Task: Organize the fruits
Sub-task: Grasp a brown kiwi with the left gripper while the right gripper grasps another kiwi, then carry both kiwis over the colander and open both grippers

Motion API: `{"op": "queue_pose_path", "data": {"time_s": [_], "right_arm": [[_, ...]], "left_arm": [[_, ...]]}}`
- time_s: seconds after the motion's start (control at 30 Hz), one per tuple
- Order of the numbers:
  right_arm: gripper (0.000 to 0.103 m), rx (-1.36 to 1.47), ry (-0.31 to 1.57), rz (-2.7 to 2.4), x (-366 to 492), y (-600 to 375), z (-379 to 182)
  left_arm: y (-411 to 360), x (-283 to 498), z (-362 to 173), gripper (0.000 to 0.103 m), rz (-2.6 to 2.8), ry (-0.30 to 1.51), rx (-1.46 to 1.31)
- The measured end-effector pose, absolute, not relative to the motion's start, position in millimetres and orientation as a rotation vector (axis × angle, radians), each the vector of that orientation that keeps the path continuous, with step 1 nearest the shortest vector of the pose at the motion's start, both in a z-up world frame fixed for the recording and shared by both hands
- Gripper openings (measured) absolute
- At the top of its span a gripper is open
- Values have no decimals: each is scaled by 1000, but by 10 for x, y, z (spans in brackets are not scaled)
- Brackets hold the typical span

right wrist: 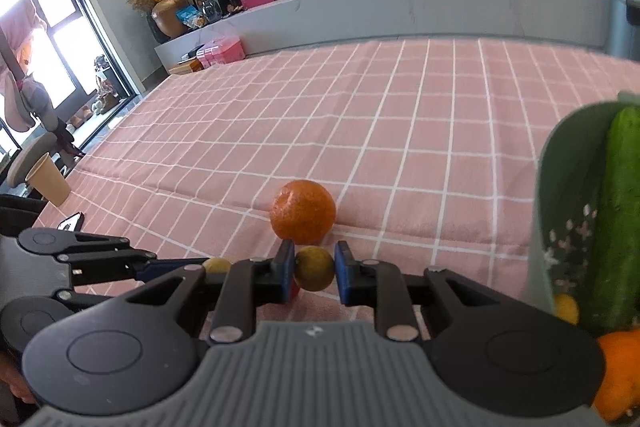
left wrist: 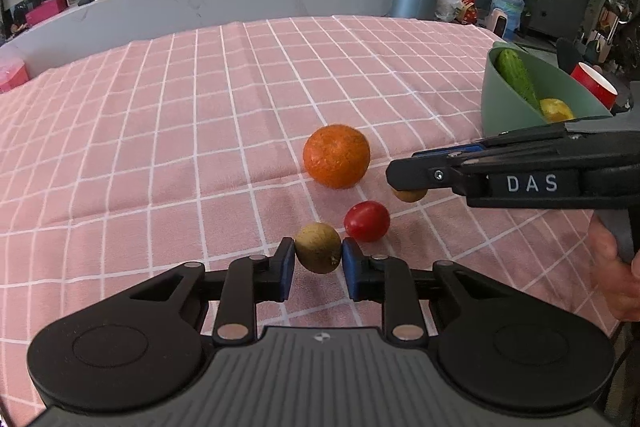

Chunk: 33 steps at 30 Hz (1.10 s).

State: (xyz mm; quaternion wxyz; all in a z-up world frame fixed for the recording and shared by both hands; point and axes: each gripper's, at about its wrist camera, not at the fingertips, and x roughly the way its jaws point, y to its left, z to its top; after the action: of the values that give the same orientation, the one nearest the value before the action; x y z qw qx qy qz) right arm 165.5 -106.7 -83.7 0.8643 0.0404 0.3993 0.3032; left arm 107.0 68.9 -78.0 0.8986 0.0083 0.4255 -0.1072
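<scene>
Fruit sorting part done: you hold a small brown fruit in each gripper above the pink checked cloth.

Left wrist view: your left gripper (left wrist: 318, 259) has its fingers narrowed onto a brown fruit (left wrist: 318, 247); the cherry tomato (left wrist: 367, 221) sits just beyond the right finger, the orange (left wrist: 336, 156) farther ahead. The green bowl (left wrist: 504, 107), far right, already holds a cucumber (left wrist: 516, 75) and a lemon (left wrist: 556, 110). Open cloth spreads ahead and left.

Right wrist view: your right gripper (right wrist: 315, 271) pinches a second brown fruit (right wrist: 315, 273), the orange just ahead of the fingertips and the bowl close beside the right finger, so room is tight there. The orange and tomato look left to move.
</scene>
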Motion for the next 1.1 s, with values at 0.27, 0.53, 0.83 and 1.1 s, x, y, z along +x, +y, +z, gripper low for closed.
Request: {"op": "queue_pose_path", "data": {"time_s": [0.27, 0.53, 0.83, 1.1], "right_arm": [[17, 59, 768, 637, 1438, -1238, -535], [17, 22, 688, 620, 1224, -1542, -169], [16, -28, 634, 567, 1066, -2130, 211], [16, -143, 640, 504, 1128, -2642, 408]], "left_arm": [[526, 932, -429, 28, -217, 835, 47], [236, 815, -80, 28, -254, 780, 91], [-185, 827, 208, 28, -361, 738, 110], [-612, 1100, 303, 28, -467, 730, 107]]}}
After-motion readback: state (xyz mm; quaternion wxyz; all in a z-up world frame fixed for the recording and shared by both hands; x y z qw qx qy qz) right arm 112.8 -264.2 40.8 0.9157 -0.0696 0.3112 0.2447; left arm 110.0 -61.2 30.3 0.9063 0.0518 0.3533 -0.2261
